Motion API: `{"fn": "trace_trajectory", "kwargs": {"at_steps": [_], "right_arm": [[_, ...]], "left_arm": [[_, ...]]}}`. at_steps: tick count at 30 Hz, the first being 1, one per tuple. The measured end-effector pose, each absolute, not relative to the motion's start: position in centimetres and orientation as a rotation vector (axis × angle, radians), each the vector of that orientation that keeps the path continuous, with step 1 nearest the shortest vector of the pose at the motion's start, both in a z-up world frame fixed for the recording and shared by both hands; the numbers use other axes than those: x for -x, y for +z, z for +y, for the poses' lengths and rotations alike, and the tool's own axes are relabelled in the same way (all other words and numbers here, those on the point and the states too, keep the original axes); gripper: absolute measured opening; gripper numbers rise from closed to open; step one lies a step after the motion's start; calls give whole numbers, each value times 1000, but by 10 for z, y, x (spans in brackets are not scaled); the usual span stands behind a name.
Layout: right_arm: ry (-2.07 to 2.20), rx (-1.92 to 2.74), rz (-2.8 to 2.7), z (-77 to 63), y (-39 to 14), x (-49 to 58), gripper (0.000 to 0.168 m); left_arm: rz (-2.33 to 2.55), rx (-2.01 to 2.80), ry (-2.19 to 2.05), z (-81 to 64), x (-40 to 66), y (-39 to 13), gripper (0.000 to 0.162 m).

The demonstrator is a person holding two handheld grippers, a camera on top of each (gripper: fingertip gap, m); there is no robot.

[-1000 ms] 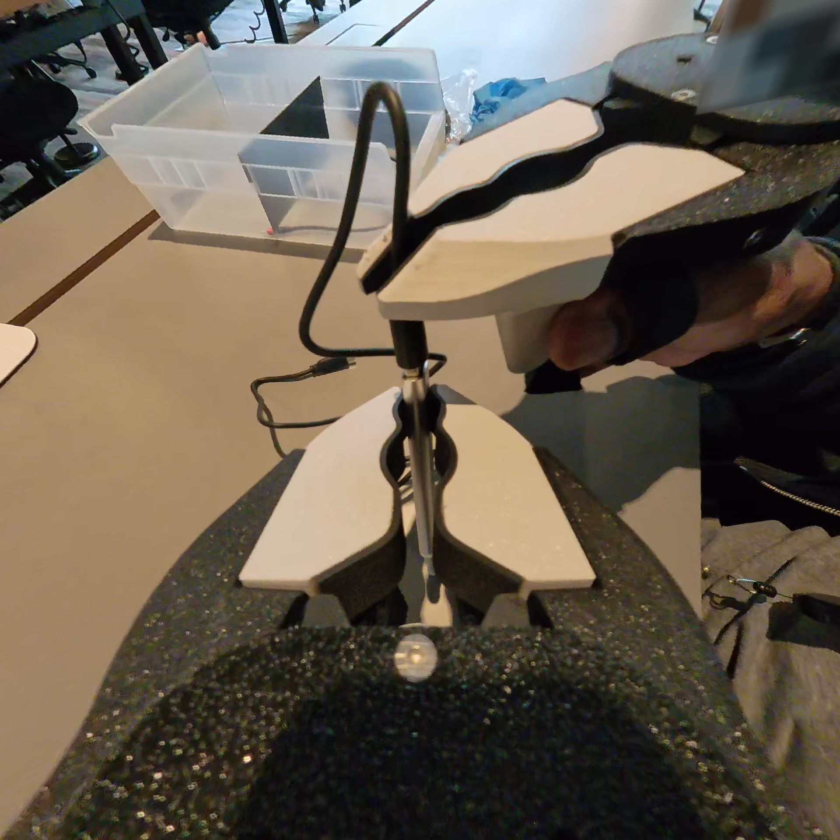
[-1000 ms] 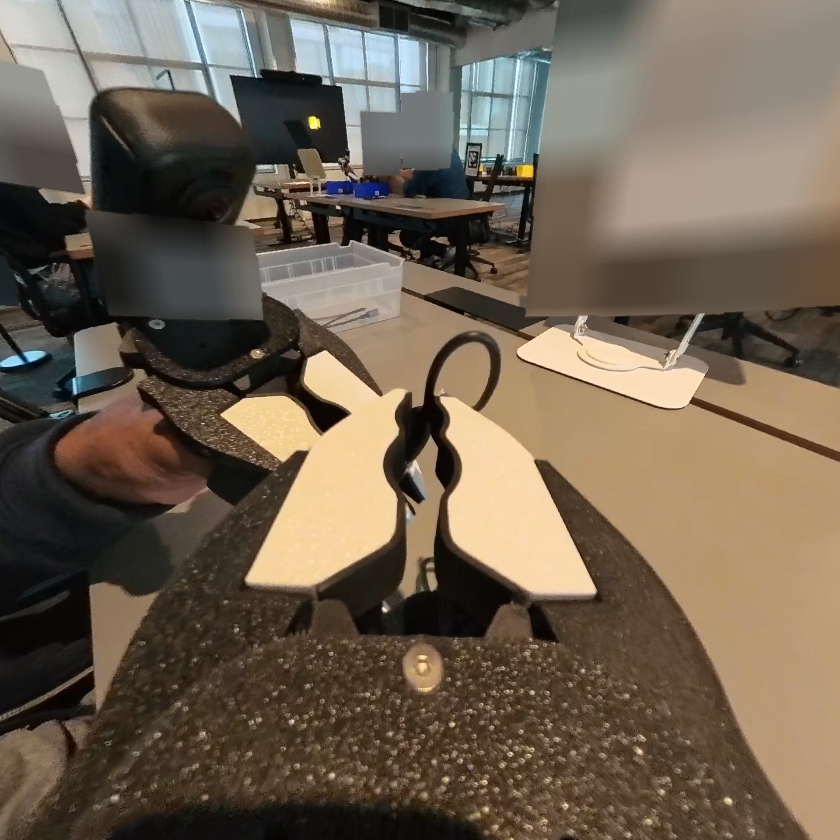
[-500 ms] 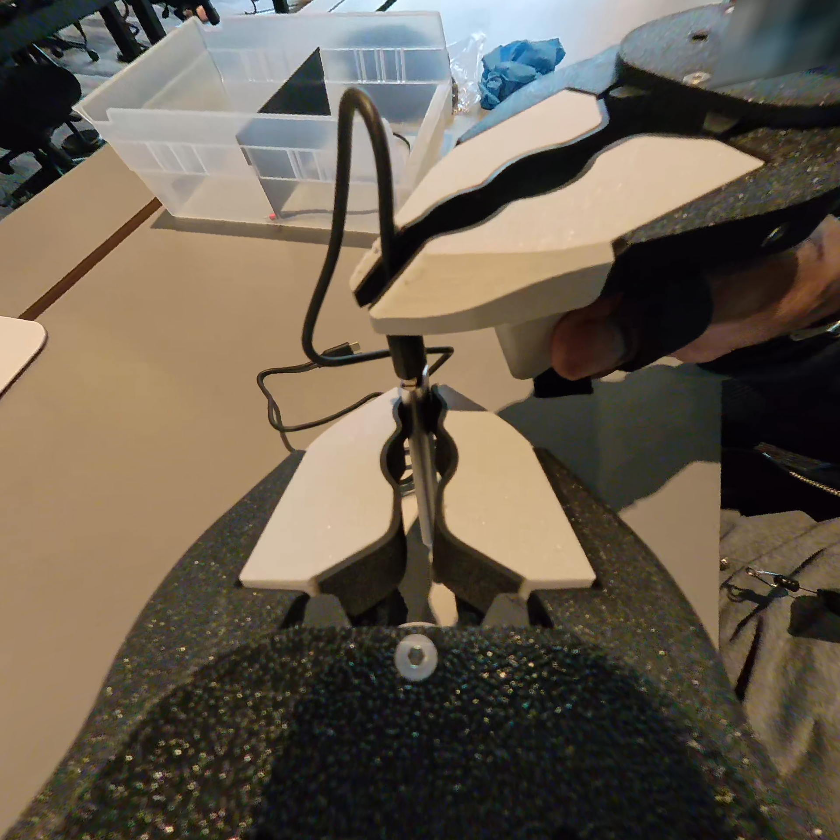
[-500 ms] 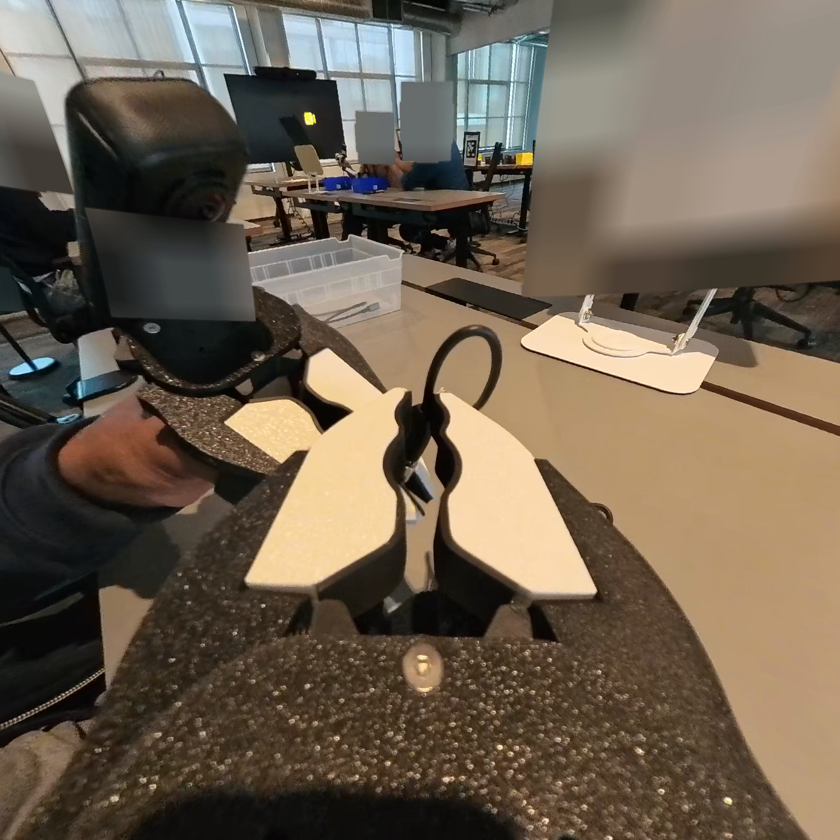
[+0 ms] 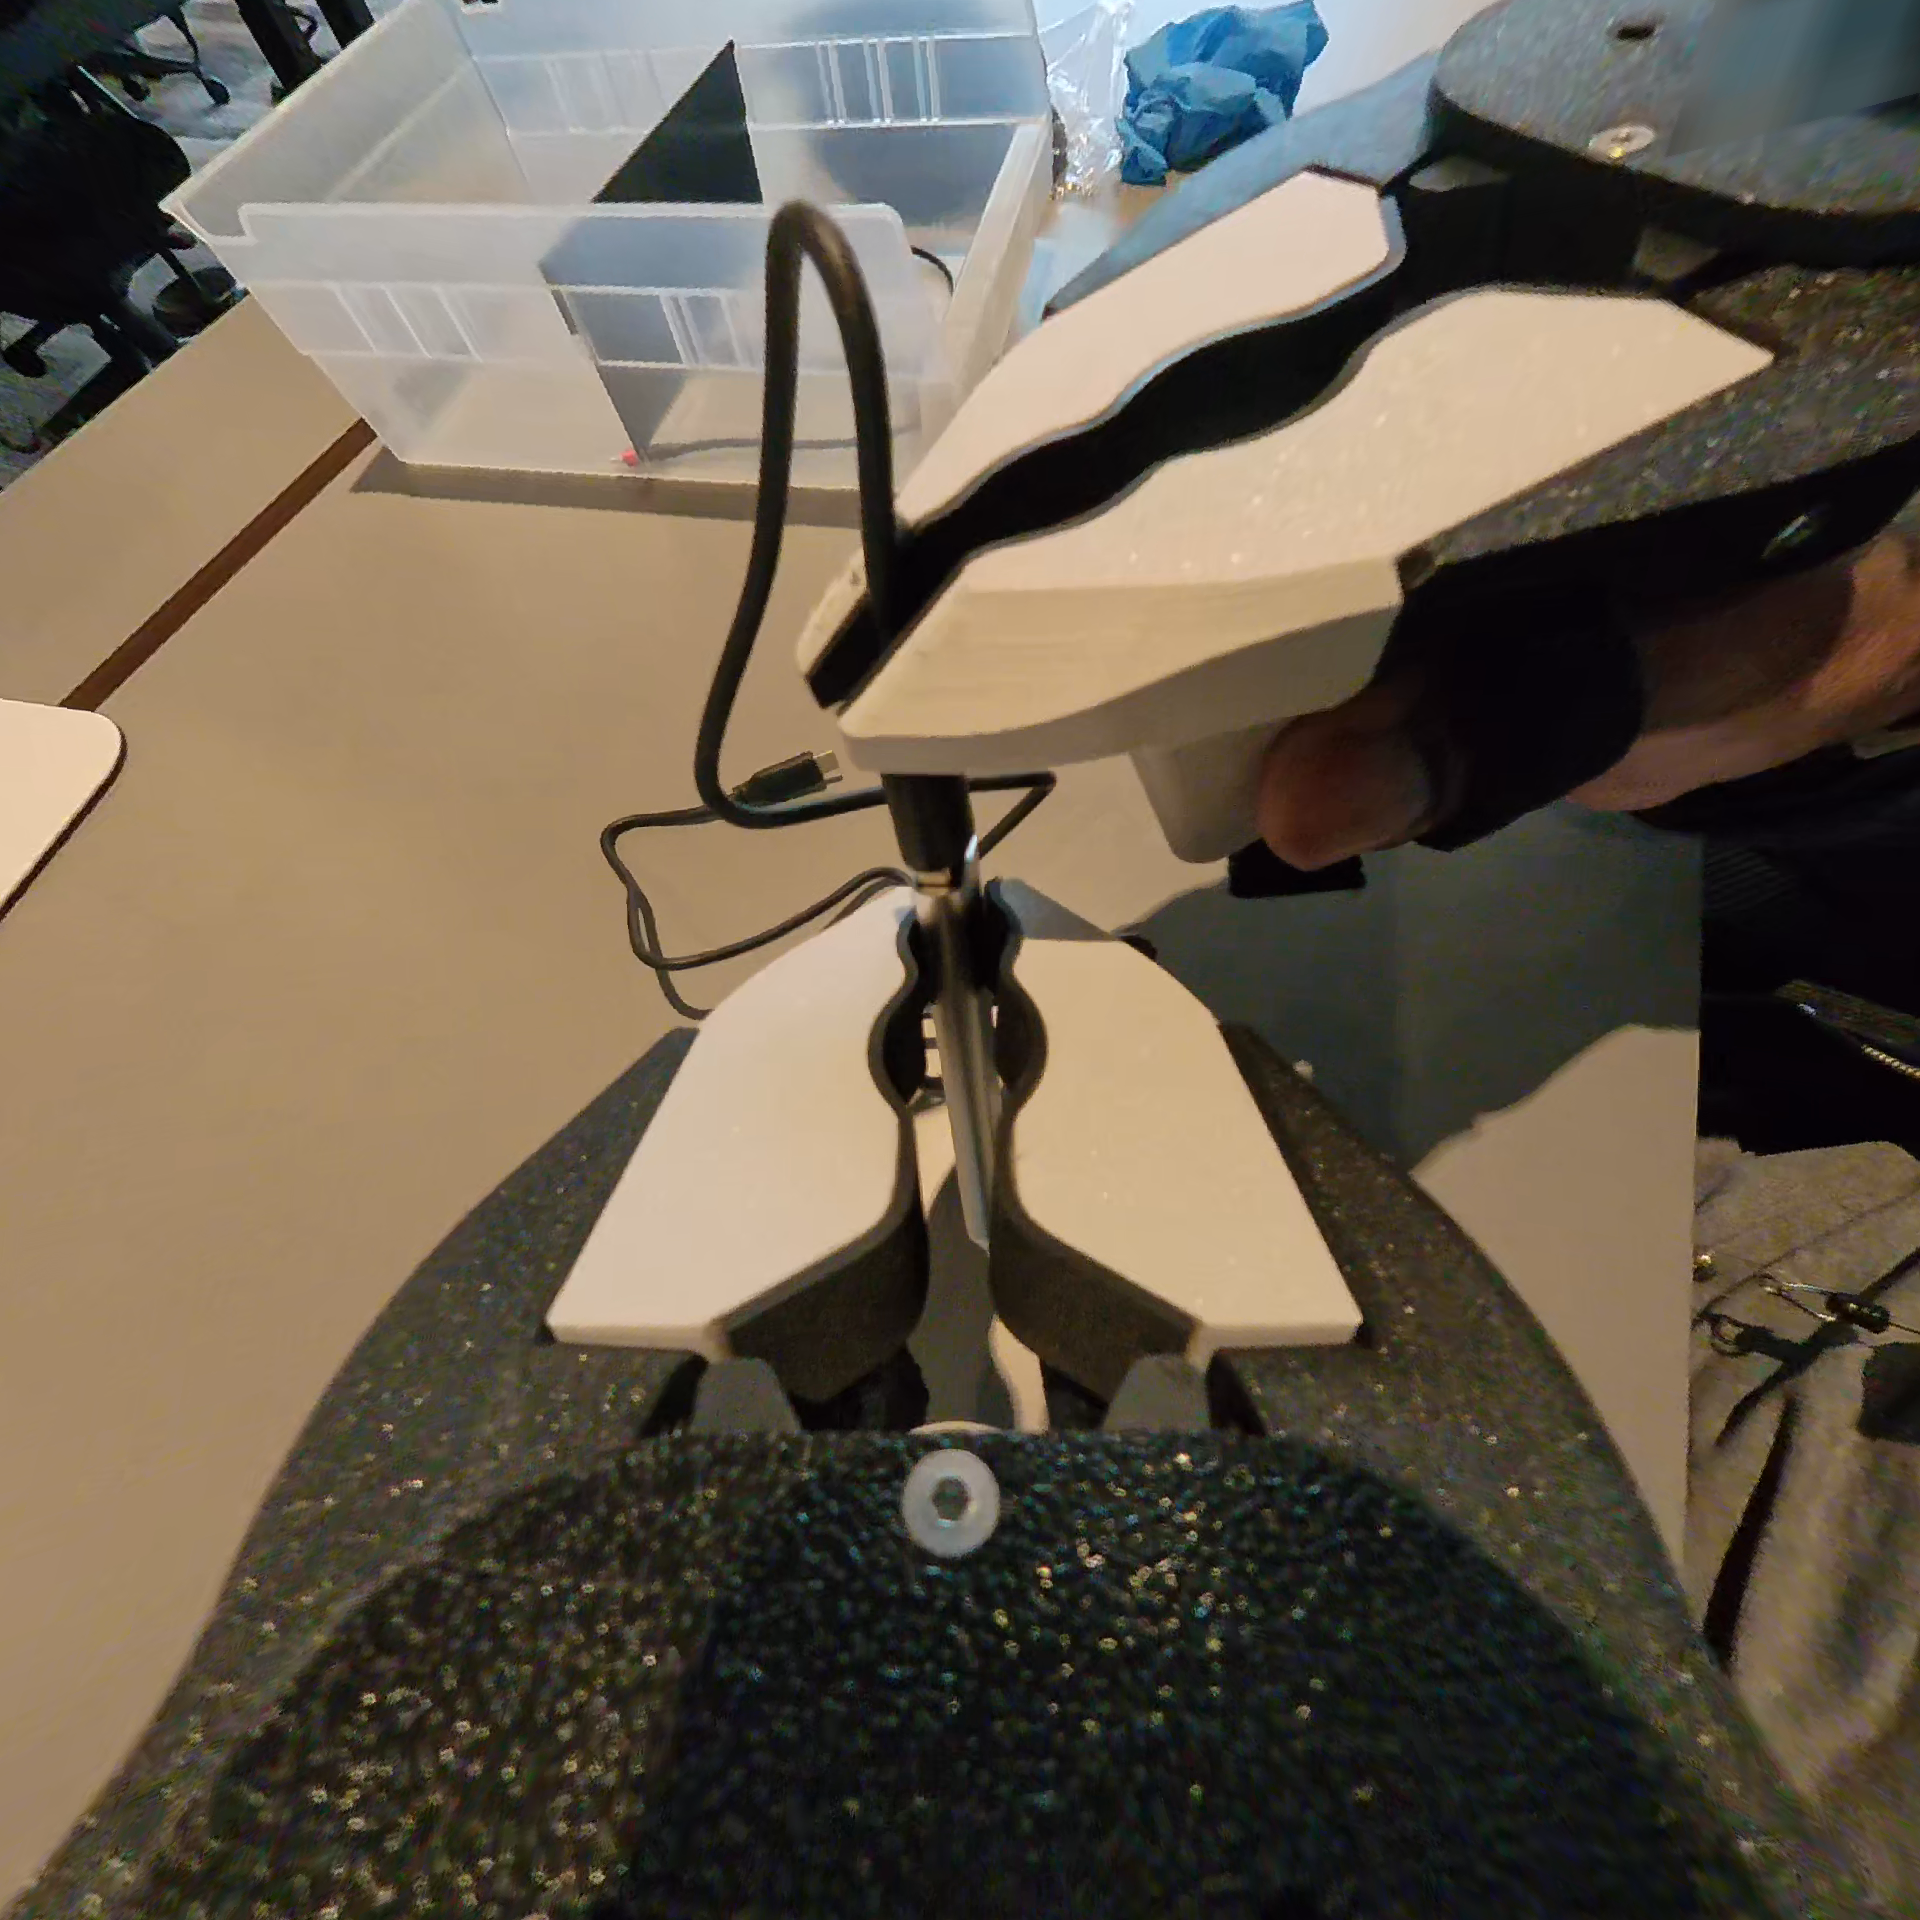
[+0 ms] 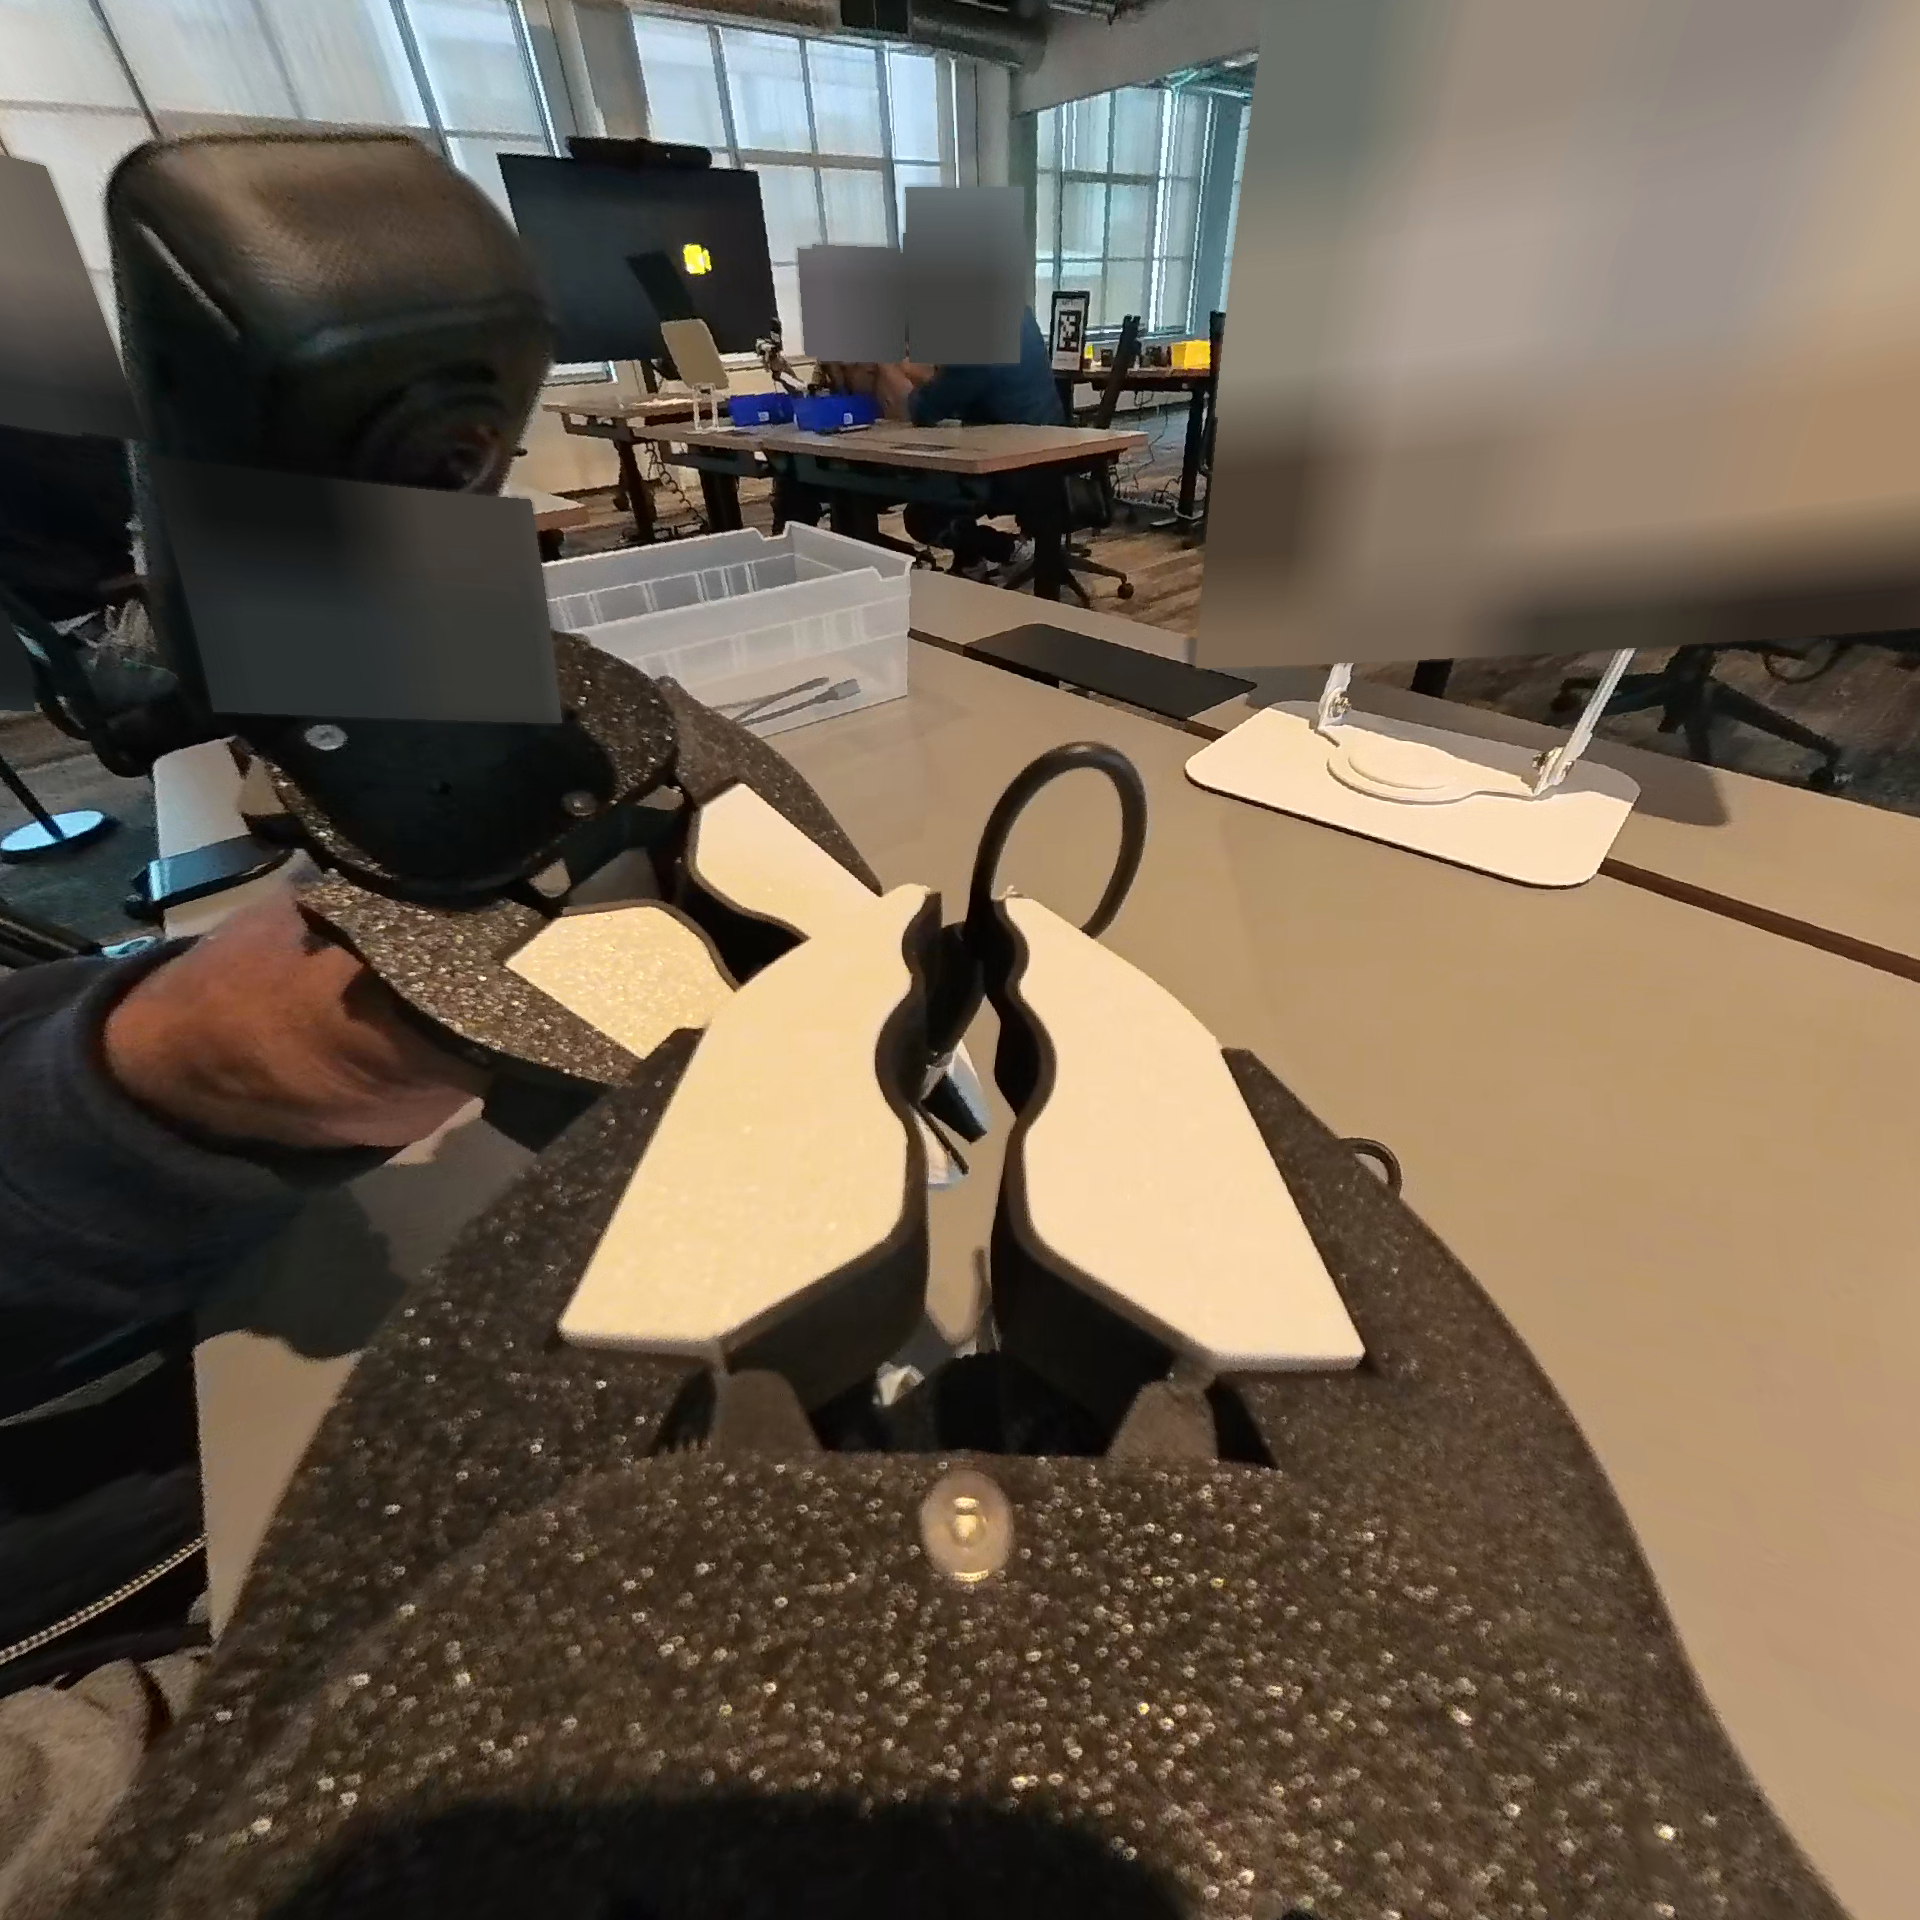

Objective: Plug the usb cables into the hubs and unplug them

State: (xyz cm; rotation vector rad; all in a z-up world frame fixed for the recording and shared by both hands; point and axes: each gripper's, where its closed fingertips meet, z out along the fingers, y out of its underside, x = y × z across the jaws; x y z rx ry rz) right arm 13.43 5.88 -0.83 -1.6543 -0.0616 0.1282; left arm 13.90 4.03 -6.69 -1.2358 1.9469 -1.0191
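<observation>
Left gripper (image 5: 954, 935) clamped on a thin silver hub (image 5: 961, 1049), held edge-on above the counter (image 5: 312, 935), near edge of the scene. Right gripper (image 5: 857, 665) closed on the black plug (image 5: 920, 821) of a usb cable (image 5: 790, 436), coming in from the right, directly above the hub's far end; plug tip meeting the hub's top edge, seated or not cannot tell. Cable arcing up out of the right gripper, looping down left, then trailing across the counter with its free connector (image 5: 795, 774) lying just beyond the hub. Right wrist view: right gripper (image 6: 961, 925) pinching the cable at its fingertips, black loop (image 6: 1060, 831) standing above, left gripper (image 6: 727, 914) crossing in from the left. Clear plastic bin (image 5: 582, 260) far left on the counter, blue crumpled bag (image 5: 1216, 83) just right of it. White stand base (image 6: 1413, 800) far right.
</observation>
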Motion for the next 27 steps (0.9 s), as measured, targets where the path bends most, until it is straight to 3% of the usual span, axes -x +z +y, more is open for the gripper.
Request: {"fn": "trace_trajectory", "kwargs": {"at_steps": [27], "right_arm": [[120, 1659, -78, 58, -10, -132, 9]], "left_arm": [[1949, 1210, -995, 41, -139, -68, 7]]}}
